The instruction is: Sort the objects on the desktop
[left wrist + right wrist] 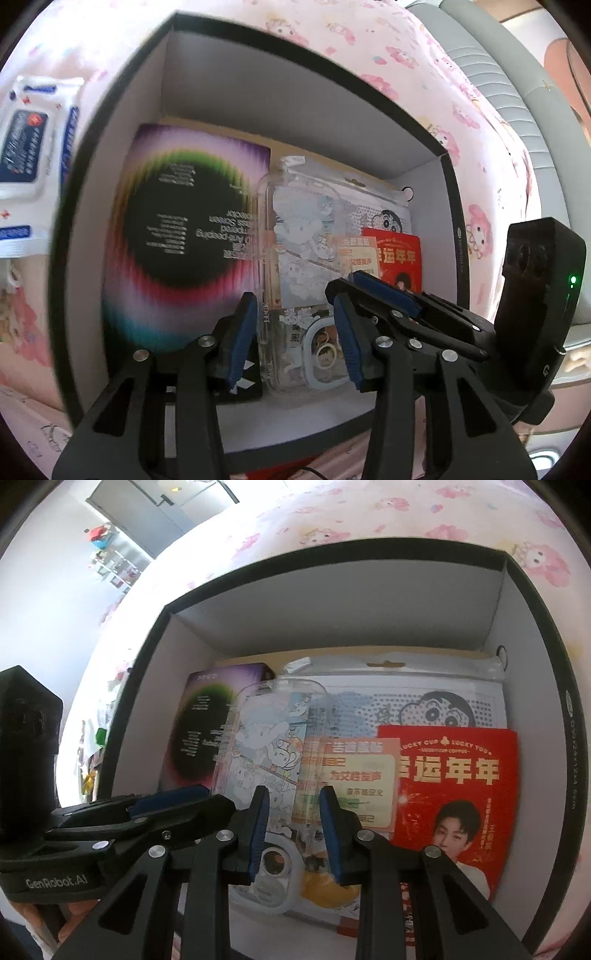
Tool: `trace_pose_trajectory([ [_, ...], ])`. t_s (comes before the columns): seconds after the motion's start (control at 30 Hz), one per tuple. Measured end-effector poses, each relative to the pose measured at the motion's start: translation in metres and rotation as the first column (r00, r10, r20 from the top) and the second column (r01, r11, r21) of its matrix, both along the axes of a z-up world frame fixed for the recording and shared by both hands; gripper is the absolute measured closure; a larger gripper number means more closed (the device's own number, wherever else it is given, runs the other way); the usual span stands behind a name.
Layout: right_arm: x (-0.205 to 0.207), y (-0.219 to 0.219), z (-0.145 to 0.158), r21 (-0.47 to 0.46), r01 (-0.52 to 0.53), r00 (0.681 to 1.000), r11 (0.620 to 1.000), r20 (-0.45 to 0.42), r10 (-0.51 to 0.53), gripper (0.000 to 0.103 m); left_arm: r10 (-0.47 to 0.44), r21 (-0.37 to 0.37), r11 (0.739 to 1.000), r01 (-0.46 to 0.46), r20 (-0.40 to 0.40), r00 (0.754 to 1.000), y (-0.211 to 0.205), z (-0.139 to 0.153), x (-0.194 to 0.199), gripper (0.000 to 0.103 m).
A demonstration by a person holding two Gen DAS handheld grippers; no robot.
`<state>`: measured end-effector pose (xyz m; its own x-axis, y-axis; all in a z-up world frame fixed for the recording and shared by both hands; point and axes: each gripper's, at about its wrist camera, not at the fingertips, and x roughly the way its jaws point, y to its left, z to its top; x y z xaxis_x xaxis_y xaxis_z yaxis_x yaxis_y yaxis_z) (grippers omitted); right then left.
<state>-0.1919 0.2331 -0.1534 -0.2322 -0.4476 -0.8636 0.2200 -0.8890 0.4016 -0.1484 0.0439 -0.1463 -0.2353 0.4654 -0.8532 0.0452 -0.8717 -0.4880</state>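
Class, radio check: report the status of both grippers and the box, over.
Left gripper open over box. Right gripper shut, hold unclear. Box holds clear phone case, red card, screen-protector pack. Nothing seen in the way.

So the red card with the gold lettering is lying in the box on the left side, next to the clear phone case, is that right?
Not quite: the red card lies on the right side of the box, not the left. The right wrist view shows it beside the right wall, with the clear phone case to its left. The left wrist view agrees.
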Motion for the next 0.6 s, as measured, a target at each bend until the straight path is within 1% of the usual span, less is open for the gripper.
trace_pose_trajectory([
  [0.07, 0.002, -0.003, -0.001, -0.024, -0.019, 1.0, 1.0, 0.016, 0.02, 0.077, 0.001, -0.037, 0.999, -0.001, -0.008, 1.0, -0.002, 0.006, 0.004, 0.061],
  [0.13, 0.003, -0.009, -0.006, -0.038, -0.039, 0.998, 0.998, 0.039, 0.041, 0.077, -0.001, -0.073, 0.997, 0.001, 0.005, 1.0, -0.004, 0.006, 0.009, 0.062],
  [0.2, 0.005, -0.017, -0.008, -0.012, -0.051, 0.998, 0.999, 0.028, 0.051, 0.078, 0.001, -0.108, 0.994, 0.001, 0.024, 1.0, -0.006, 0.005, 0.011, 0.063],
  [0.23, 0.007, -0.019, -0.007, 0.0, -0.045, 0.999, 0.999, 0.016, 0.045, 0.078, -0.003, -0.157, 0.988, 0.008, 0.031, 1.0, -0.003, 0.002, 0.011, 0.063],
  [0.3, 0.008, -0.02, -0.003, 0.036, -0.036, 0.999, 0.999, -0.009, 0.036, 0.078, -0.014, -0.193, 0.981, 0.017, 0.018, 1.0, -0.001, 0.003, 0.012, 0.063],
  [0.37, 0.008, -0.013, 0.005, 0.059, -0.001, 0.999, 0.998, -0.052, 0.004, 0.077, -0.02, -0.242, 0.97, 0.018, -0.005, 1.0, 0.004, 0.005, 0.012, 0.062],
  [0.43, 0.007, -0.002, 0.012, 0.046, 0.045, 0.996, 0.998, -0.073, -0.042, 0.077, -0.036, -0.281, 0.96, 0.019, -0.053, 0.998, 0.013, 0.01, 0.011, 0.056],
  [0.5, 0.006, 0.007, 0.014, 0.061, 0.099, 0.992, 0.993, -0.085, -0.094, 0.077, -0.064, -0.311, 0.95, 0.038, -0.074, 0.995, 0.023, 0.013, 0.008, 0.049],
  [0.57, 0.005, 0.012, 0.014, 0.102, 0.148, 0.985, 0.984, -0.104, -0.138, 0.077, -0.103, -0.369, 0.927, 0.063, -0.089, 0.991, 0.039, 0.014, 0.003, 0.047],
  [0.6, 0.004, 0.016, 0.014, 0.138, 0.183, 0.978, 0.973, -0.121, -0.167, 0.077, -0.121, -0.408, 0.91, 0.072, -0.097, 0.988, 0.047, 0.014, 0.0, 0.047],
])
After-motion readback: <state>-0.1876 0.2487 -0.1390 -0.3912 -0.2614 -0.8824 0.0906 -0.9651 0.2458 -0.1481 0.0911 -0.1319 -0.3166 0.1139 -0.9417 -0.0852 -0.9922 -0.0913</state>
